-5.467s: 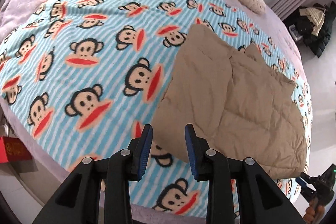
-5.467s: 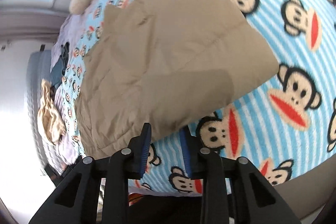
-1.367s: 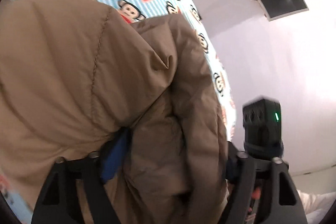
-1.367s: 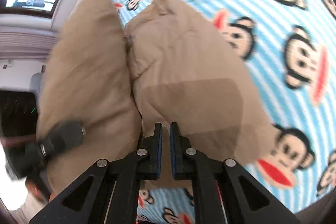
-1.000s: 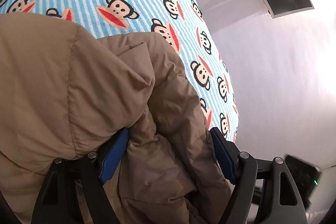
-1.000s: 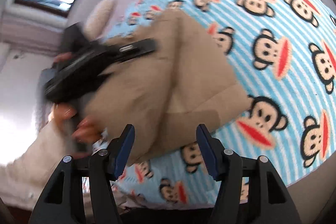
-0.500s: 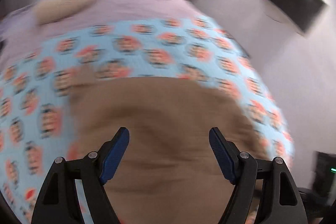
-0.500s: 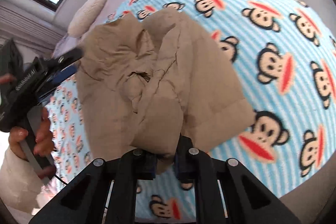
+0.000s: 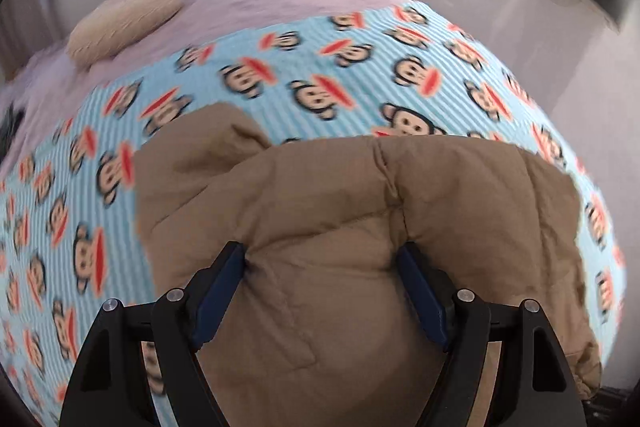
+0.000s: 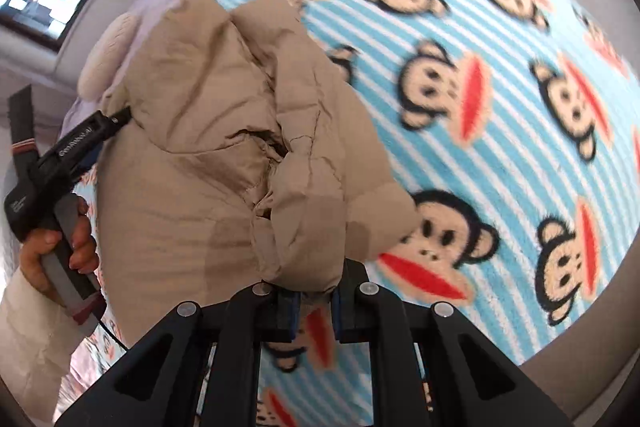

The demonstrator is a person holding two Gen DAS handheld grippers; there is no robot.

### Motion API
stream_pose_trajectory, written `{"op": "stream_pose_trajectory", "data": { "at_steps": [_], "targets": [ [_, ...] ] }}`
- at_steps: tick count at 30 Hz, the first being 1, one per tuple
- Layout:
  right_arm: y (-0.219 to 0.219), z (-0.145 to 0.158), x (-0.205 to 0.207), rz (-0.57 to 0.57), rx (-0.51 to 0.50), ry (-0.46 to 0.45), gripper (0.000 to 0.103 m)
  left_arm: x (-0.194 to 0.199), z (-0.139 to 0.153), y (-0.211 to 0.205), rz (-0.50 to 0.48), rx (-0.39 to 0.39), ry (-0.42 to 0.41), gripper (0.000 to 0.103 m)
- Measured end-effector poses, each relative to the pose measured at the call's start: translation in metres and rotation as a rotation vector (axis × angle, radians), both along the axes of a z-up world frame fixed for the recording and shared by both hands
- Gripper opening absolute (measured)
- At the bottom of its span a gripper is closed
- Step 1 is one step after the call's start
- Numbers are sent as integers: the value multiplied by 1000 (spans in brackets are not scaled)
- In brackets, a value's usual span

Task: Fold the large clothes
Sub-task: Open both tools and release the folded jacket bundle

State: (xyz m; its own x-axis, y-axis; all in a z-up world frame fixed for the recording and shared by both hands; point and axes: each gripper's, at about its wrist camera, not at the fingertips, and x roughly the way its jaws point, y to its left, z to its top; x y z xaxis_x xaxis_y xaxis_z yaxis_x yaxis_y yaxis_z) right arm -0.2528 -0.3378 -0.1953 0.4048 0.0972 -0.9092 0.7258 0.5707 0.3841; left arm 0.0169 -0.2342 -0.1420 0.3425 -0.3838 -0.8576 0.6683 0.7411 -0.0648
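While the left gripper [image 9: 320,291] stands wide with a thick fold of the tan jacket [image 9: 360,219] bulging between its blue pads, which press into the padding on both sides, the right gripper [image 10: 314,311] has nearly closed, pinching a bunched corner of that jacket. It lies crumpled on the monkey blanket [image 10: 500,131], its long axis running near to far in the right view.

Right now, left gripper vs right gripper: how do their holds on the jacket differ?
The left gripper has its jaws spread wide around a thick puffy bulge of the tan jacket; the right gripper, jaws just closing, stands nearly shut, pinching a thin bunch at the jacket's edge. Both point steeply down over the monkey-print blanket.
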Motion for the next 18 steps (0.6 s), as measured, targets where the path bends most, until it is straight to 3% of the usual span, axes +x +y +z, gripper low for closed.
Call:
{"op": "stream_pose_trajectory", "data": {
  "at_steps": [3, 6, 9, 13, 18],
  "targets": [
    [-15, -22, -3, -38, 68, 18, 23, -6, -6, -18, -13, 31, -11, 79],
    [-26, -14, -14, -61, 104, 28, 27, -7, -7, -22, -10, 44, -11, 79],
    [-37, 14, -29, -84, 33, 21, 28, -3, -10, -20, -2, 41, 2, 79],
    [-48, 62, -40, -116, -119, -54, 28, -3, -11, -19, 1, 40, 2, 79],
    [-44, 75, 10, 20, -154, -105, 28, -3, -10, -18, 5, 44, -5, 79]
  ]
}}
